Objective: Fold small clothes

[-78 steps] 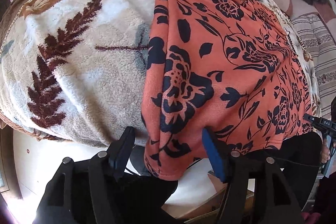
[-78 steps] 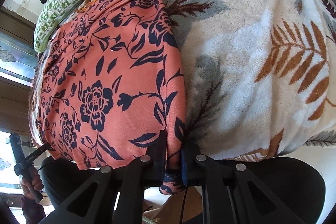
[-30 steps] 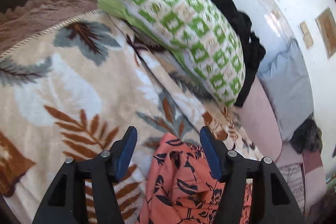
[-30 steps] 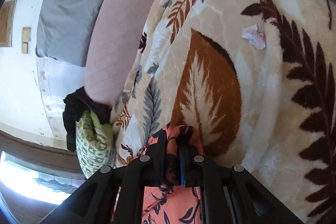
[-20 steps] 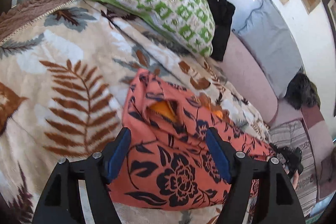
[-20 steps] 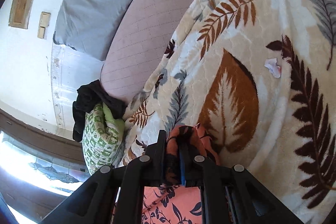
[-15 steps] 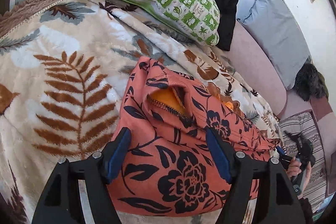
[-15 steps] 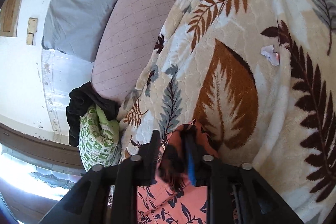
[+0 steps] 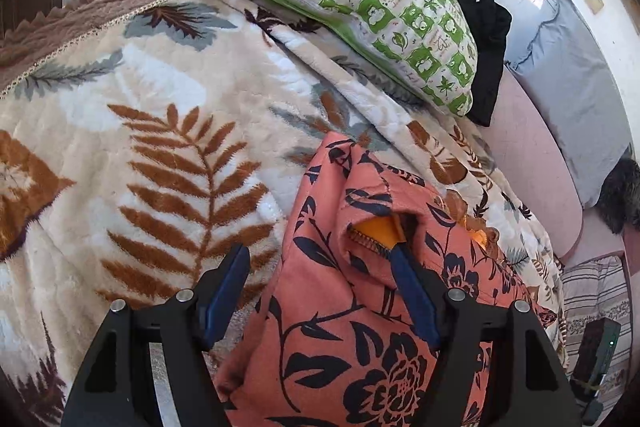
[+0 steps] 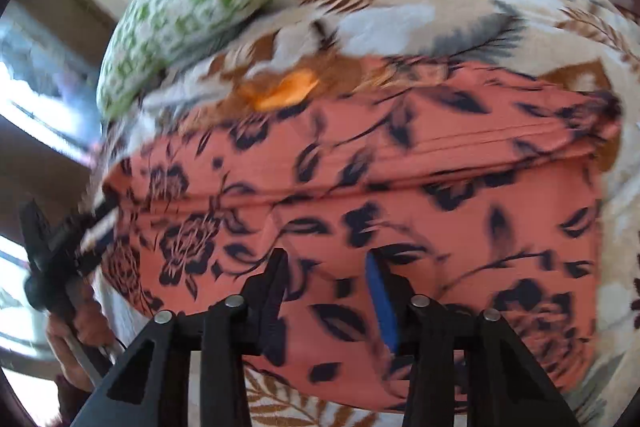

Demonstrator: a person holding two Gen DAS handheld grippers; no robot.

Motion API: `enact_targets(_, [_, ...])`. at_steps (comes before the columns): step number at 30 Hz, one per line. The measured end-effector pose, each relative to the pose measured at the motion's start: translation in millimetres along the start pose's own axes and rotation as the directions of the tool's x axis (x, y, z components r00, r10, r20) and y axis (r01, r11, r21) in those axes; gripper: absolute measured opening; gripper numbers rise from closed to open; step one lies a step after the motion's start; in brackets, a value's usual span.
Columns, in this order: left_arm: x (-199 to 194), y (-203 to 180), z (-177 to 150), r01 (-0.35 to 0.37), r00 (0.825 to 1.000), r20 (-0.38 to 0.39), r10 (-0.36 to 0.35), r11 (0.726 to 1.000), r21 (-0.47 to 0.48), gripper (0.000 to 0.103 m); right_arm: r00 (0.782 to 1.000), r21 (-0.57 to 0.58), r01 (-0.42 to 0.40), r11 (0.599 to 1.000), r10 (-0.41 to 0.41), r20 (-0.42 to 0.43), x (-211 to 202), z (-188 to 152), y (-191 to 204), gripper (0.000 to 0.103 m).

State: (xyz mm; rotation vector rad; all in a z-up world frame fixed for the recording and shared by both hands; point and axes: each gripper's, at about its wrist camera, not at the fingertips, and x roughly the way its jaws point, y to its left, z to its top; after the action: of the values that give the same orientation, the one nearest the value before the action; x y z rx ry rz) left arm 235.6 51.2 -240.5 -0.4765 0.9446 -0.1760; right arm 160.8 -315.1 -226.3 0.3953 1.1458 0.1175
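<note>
Orange floral garment (image 9: 360, 327) folded double on leaf-print blanket (image 9: 160, 147) | left gripper (image 9: 320, 279) jaws apart, over garment edge | right gripper (image 10: 328, 279) jaws apart, holding nothing, above garment.

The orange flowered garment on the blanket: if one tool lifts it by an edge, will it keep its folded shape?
Probably not. The orange flowered garment looks soft: it sags and creases, and its top layer gapes open. Lifted by one edge it would likely unfold. The fuzzy blanket may resist sliding.
</note>
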Motion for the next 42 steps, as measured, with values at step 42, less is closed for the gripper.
enact_targets(42, [3, -58, -11, -0.041, 0.997, -0.042, 0.058, 0.945, 0.324, 0.074, 0.963, 0.079, 0.080, 0.994, -0.098, 0.249, 14, 79, 35, 0.042])
